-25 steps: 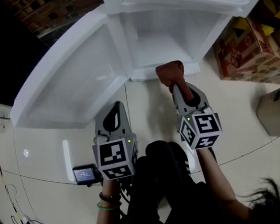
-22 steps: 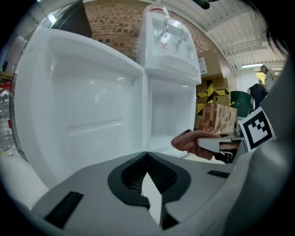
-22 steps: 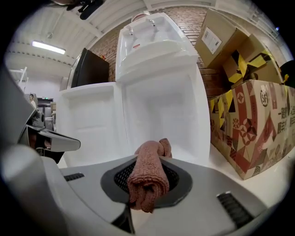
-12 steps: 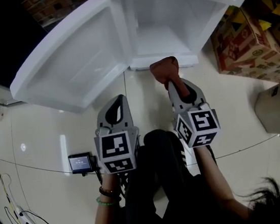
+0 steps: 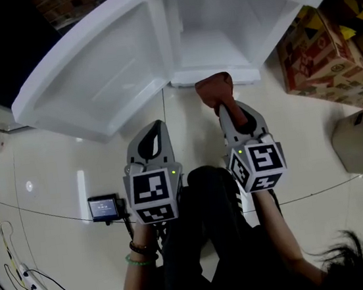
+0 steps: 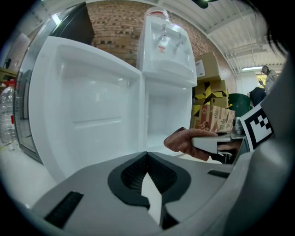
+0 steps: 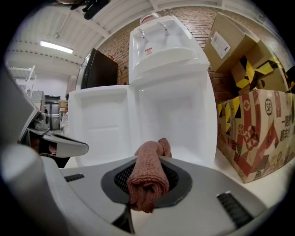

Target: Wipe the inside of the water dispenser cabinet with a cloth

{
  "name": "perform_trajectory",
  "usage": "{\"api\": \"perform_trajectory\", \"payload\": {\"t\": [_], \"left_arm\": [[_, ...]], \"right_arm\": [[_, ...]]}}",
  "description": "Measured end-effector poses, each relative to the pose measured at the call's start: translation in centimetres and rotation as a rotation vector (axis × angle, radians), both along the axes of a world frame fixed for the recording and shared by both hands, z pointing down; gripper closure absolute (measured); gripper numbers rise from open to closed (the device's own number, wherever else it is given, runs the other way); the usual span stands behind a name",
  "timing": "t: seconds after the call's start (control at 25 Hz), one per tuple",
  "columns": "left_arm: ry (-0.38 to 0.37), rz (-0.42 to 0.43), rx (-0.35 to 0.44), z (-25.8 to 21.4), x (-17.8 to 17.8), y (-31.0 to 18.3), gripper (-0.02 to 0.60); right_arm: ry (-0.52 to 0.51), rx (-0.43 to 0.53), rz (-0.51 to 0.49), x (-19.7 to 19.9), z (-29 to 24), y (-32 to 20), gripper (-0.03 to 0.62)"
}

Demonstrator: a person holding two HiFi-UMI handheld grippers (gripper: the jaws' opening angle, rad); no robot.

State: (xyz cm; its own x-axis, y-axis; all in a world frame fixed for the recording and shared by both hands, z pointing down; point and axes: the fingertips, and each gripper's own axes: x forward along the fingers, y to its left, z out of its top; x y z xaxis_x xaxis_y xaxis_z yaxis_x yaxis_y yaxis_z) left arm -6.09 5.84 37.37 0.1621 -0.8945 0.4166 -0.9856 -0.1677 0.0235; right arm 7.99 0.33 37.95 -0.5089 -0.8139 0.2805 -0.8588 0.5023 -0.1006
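The cloth [image 5: 214, 90], a reddish-brown terry roll, is pinched in the right claw [image 5: 224, 107]. Its long axis runs along the jaws and points away from the person, toward the open cabinet [image 5: 221, 43] of the white water dispenser [image 7: 161, 41]. In the right gripper view the cloth [image 7: 148, 177] fills the gap of the right claw [image 7: 147, 184]. Its near end droops over the dark pads and its far end pokes past the jaw tips. From the head view that far end sits just at the cabinet's bottom sill, not inside.

The cabinet door [image 5: 93, 79] hangs wide open to the left. The left claw [image 5: 152, 135] hovers over the floor [image 5: 54, 184] beside the right one, a little nearer the person. Its jaws are pressed together on nothing (a thin seam shows at the left claw [image 6: 147, 184]).

To the right stands a cardboard box [image 7: 258, 133] with red patterned print and the letters "SF". The dispenser's small red label is too small to read.
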Motion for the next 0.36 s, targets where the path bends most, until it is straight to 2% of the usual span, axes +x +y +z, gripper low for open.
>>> {"api": "perform_trajectory", "payload": {"t": [0.36], "left_arm": [[-0.004,0.019,0.010,-0.01,0.09,-0.40,0.580]], "right_arm": [[0.012,0.003,0.017,0.21,0.32,-0.25,0.526]]}}
